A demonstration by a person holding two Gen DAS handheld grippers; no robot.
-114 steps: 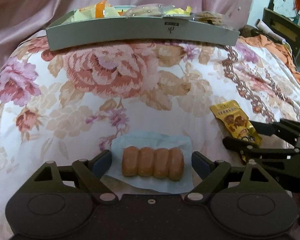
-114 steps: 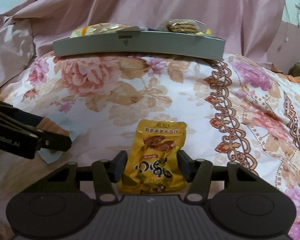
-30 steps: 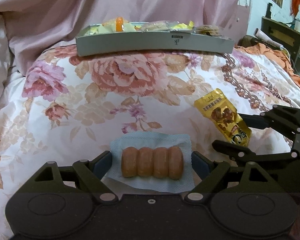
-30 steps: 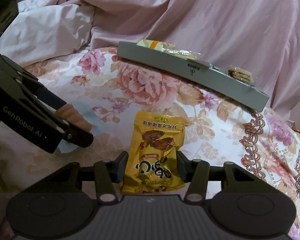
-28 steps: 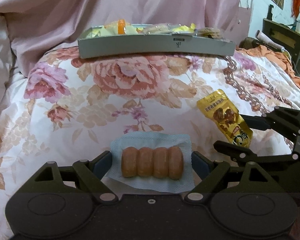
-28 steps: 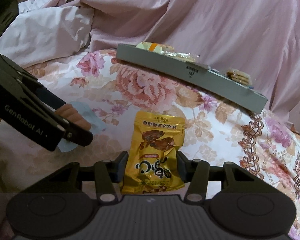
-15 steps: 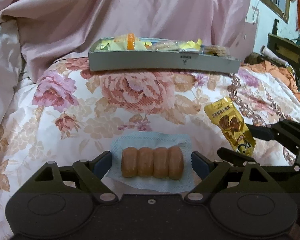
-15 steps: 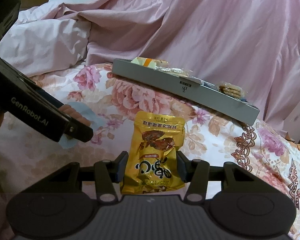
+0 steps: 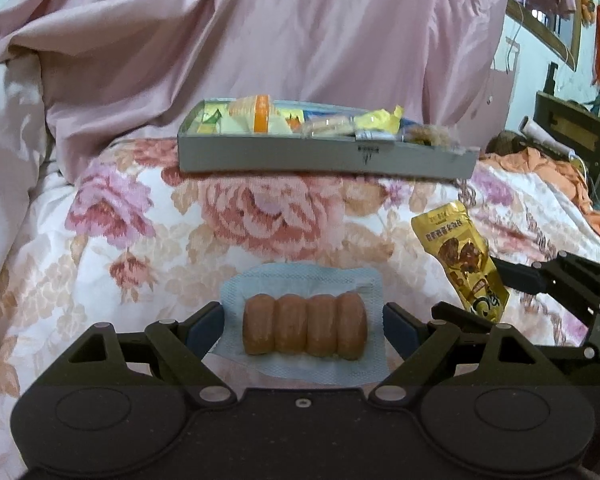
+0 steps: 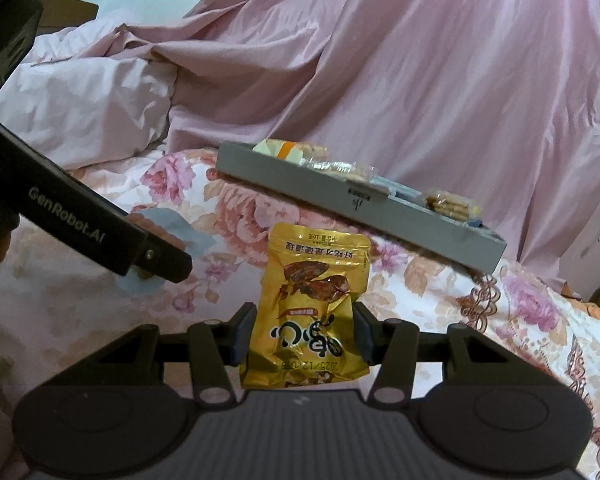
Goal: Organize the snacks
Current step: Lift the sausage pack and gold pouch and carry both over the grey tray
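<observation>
One grey tray (image 9: 324, 160) sits at the far side of the bed, a long shallow box with straight walls, crowded with wrapped snacks: pale yellow and orange packets at its left end, clear crinkly wrappers in the middle, and a see-through pack of round biscuits (image 10: 448, 202) toward its right end. The left claw (image 9: 303, 326) is clamped on a clear packet of four sausage buns (image 9: 305, 324), plump orange-brown rolls lined up side by side on a pale blue backing, its blue pads pressing the packet's two edges. The right claw (image 10: 303, 338) is clamped on a glossy gold snack pouch (image 10: 312, 312), a crinkled foil bag with printing that reads upside down in the right wrist view and a picture of brown nuts; the pads pinch its lower half, so it stands up out of the claw. Both snacks are in the claws above the bed, well short of the tray. The bed wears a white quilt (image 9: 100, 264) woven with large pink and peach roses. Behind the tray hangs smooth pink satin fabric (image 9: 300, 32) in loose folds. At the right edge of the left wrist view are orange cloth (image 9: 540, 164) and dark wooden furniture (image 9: 572, 128).
</observation>
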